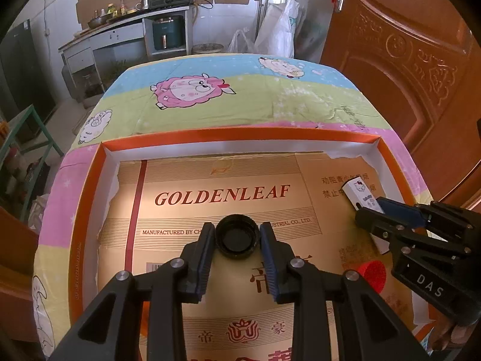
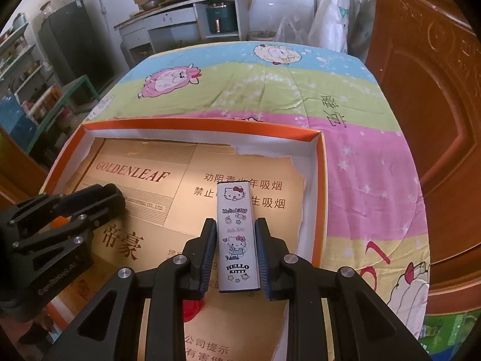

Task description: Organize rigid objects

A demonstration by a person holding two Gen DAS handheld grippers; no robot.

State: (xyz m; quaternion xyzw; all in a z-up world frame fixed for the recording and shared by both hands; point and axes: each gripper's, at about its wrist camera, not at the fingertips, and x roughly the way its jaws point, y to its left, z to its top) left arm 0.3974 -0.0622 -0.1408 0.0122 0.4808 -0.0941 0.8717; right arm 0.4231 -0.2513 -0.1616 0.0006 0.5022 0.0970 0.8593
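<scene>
In the left wrist view my left gripper (image 1: 237, 234) is shut on a black bottle cap (image 1: 237, 237), its hollow side up, above the cardboard floor of an orange-rimmed box (image 1: 90, 186). My right gripper (image 2: 236, 234) is shut on a white Hello Kitty case (image 2: 237, 234), a long flat rectangle pointing away from me over the box's right part. The same case (image 1: 362, 194) shows at the right of the left wrist view, held by the right gripper (image 1: 372, 210). A red cap (image 1: 372, 273) lies on the cardboard below it, also visible as a red cap (image 2: 192, 310) behind my right fingers.
The orange box (image 2: 320, 180) sits on a table covered with a cartoon sheep cloth (image 2: 360, 162). A brown wooden door (image 2: 436, 120) stands close on the right. Kitchen counters, a fridge and shelves are far behind and to the left.
</scene>
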